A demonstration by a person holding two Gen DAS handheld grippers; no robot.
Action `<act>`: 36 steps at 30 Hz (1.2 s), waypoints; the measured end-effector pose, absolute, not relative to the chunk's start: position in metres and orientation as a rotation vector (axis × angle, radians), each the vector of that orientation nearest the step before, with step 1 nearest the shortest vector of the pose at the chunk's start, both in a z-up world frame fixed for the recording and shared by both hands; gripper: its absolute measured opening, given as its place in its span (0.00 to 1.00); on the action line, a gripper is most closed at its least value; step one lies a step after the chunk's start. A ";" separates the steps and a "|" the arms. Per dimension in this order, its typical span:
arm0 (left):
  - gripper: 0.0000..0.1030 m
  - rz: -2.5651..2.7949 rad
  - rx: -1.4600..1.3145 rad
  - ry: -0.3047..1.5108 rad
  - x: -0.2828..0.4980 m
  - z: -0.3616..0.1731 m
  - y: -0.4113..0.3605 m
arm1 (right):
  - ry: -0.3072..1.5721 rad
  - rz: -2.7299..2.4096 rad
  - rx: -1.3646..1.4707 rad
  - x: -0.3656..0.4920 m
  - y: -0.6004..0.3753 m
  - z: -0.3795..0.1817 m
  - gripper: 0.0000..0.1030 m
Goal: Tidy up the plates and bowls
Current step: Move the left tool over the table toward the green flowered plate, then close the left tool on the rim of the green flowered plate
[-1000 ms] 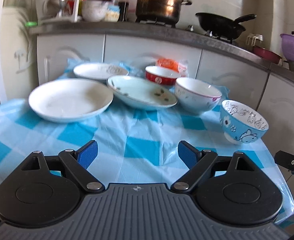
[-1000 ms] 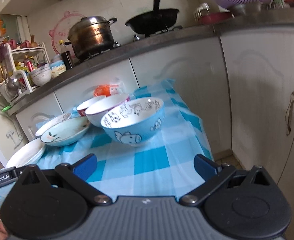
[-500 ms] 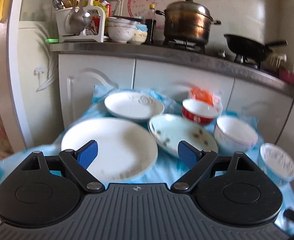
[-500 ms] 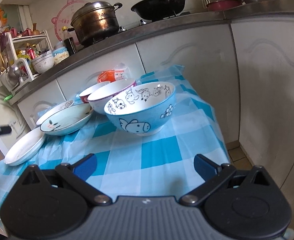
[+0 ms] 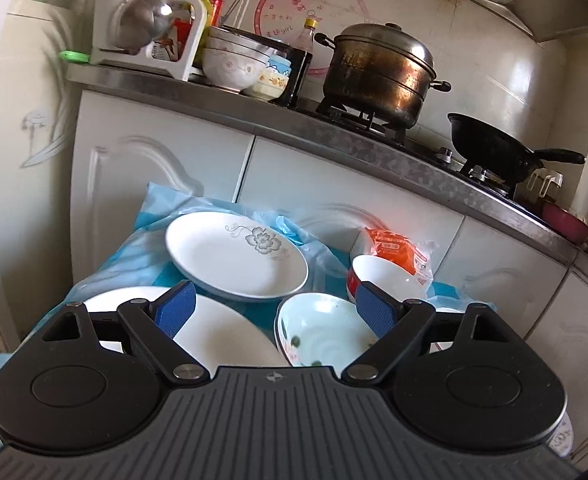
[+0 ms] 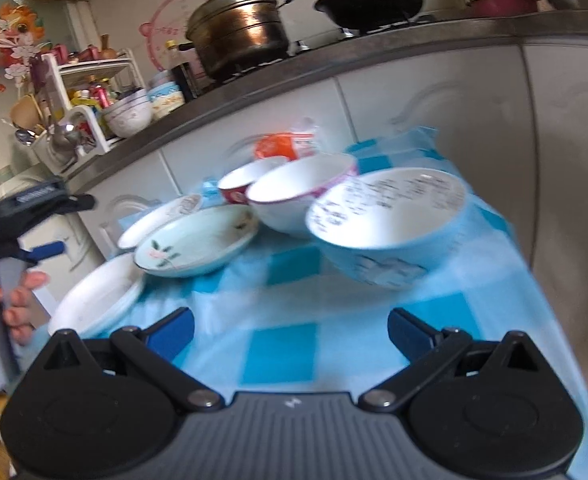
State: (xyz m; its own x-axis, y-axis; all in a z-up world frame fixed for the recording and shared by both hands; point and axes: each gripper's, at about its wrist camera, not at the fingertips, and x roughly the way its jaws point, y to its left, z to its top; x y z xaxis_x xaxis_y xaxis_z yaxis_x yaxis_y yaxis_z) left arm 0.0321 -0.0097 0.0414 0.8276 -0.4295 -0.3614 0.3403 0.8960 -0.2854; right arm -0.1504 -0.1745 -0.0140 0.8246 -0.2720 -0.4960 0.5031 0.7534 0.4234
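Both grippers had closed in on the dishes over the last second: the left gripper [image 5: 272,308] had swung from the table's near edge to hover over the plates, and the right gripper [image 6: 290,330] had dropped closer to the blue bowl [image 6: 390,228], which looked smeared with motion.

Left of the left gripper's fingers, and partly under them, lay the big white plate [image 5: 222,332]. Just ahead of it sat the flowered plate [image 5: 236,256], its near rim apparently overlapping the big plate's far edge. Between the fingers and a little to the right was the pale green dish [image 5: 322,332], and beyond the right finger the red bowl [image 5: 382,276] stood in front of an orange packet [image 5: 398,246]. Its jaws stood wide with nothing between them.

From the right gripper, going left to right, the person's hand [image 6: 14,300] held the other tool at the far left, then came the plates, the red bowl, a white bowl [image 6: 298,196] with a purple rim, and the blue bowl straight ahead on the checked cloth [image 6: 286,352]. Those jaws were also spread wide and empty.

Nothing appeared sorted yet: no bowl sat inside another and no plates were properly stacked, so I judged the whole job remained, probably starting with the plates on the left.
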 end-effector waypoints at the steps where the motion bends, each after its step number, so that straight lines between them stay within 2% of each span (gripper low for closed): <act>1: 1.00 -0.418 -0.209 0.426 0.036 0.040 -0.012 | 0.422 -0.427 0.583 -0.143 -0.175 -0.013 0.99; 5: 1.00 -0.442 -0.164 0.416 0.047 0.031 -0.021 | 0.413 -0.398 0.634 -0.112 -0.179 -0.014 0.99; 13: 1.00 -0.461 -0.202 0.535 0.068 0.007 -0.024 | 0.389 -0.387 0.764 -0.061 -0.191 -0.025 0.99; 17: 1.00 -0.482 -0.243 0.575 0.068 0.006 -0.024 | 0.388 -0.392 0.807 -0.044 -0.197 -0.031 0.91; 27: 0.99 -0.472 -0.246 0.612 0.072 -0.003 -0.028 | 0.373 -0.372 0.864 -0.017 -0.209 -0.041 0.89; 29: 0.95 -0.473 -0.253 0.616 0.072 -0.003 -0.029 | 0.377 -0.364 0.878 -0.013 -0.210 -0.044 0.89; 32: 0.77 -0.466 -0.256 0.634 0.074 -0.004 -0.033 | 0.366 -0.373 0.887 -0.009 -0.214 -0.045 0.90; 34: 0.61 -0.457 -0.250 0.646 0.075 -0.006 -0.036 | 0.363 -0.379 0.883 -0.006 -0.216 -0.045 0.90; 36: 0.52 -0.445 -0.249 0.654 0.075 -0.007 -0.038 | 0.362 -0.384 0.874 -0.004 -0.217 -0.046 0.90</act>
State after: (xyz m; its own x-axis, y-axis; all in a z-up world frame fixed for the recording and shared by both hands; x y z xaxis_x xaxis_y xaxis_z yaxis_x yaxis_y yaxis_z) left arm 0.0753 -0.0380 -0.0070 0.7045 -0.4729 -0.5292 0.3190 0.8771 -0.3591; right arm -0.0037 -0.2173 -0.0456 0.8726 -0.1755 -0.4558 0.4653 0.5826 0.6664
